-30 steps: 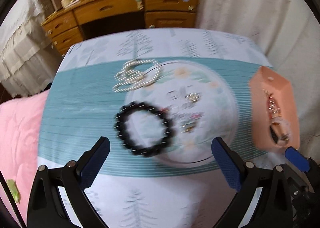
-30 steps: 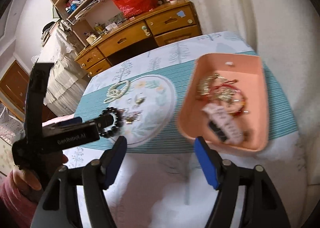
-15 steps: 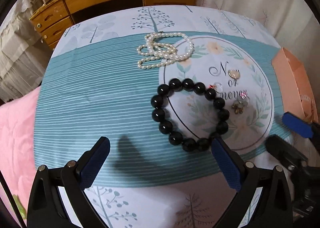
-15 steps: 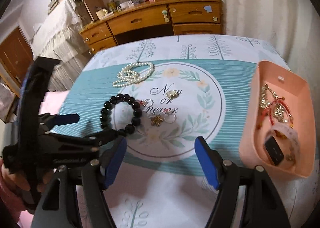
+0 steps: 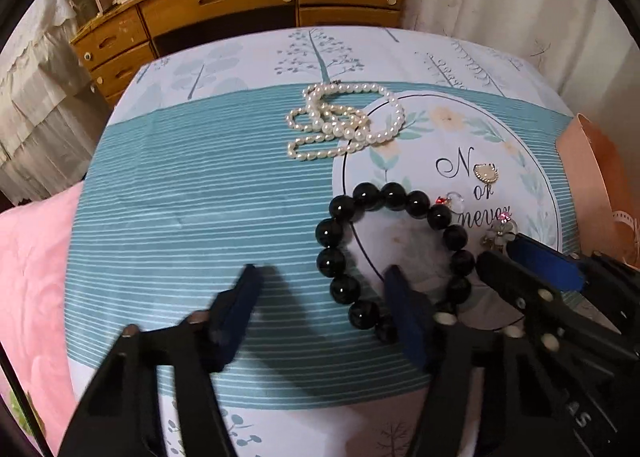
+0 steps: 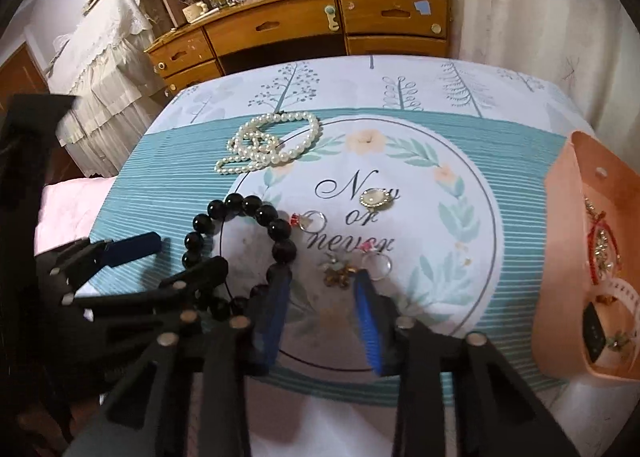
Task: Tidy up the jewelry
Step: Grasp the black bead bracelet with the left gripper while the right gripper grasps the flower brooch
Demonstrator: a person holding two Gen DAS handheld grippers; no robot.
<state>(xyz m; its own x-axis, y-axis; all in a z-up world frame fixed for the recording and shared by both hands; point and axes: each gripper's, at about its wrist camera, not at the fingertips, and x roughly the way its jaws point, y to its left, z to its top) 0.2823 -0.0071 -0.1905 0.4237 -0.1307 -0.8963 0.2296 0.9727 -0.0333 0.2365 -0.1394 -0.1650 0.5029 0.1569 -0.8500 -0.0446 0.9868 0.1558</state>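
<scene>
A black bead bracelet (image 5: 352,249) (image 6: 276,229) lies on the teal mat at the edge of its white printed circle. My left gripper (image 5: 324,297) is open, low over the mat, straddling the bracelet's near left arc. My right gripper (image 6: 322,297) is open around a small gold flower charm (image 6: 338,273), next to a ring (image 6: 380,263). A white pearl necklace (image 5: 340,121) (image 6: 268,143) lies farther back. A round pearl brooch (image 6: 374,199) and another ring (image 6: 314,221) lie on the circle.
A pink tray (image 6: 560,257) holding several jewelry pieces stands at the right edge of the table; it also shows in the left wrist view (image 5: 588,161). A wooden dresser (image 6: 304,29) stands behind the table. Pink bedding (image 5: 32,277) lies to the left.
Both grippers have dropped lower and moved forward toward the mat. Their jaws have narrowed. The left now straddles the bracelet's arc and the right frames the flower charm.
</scene>
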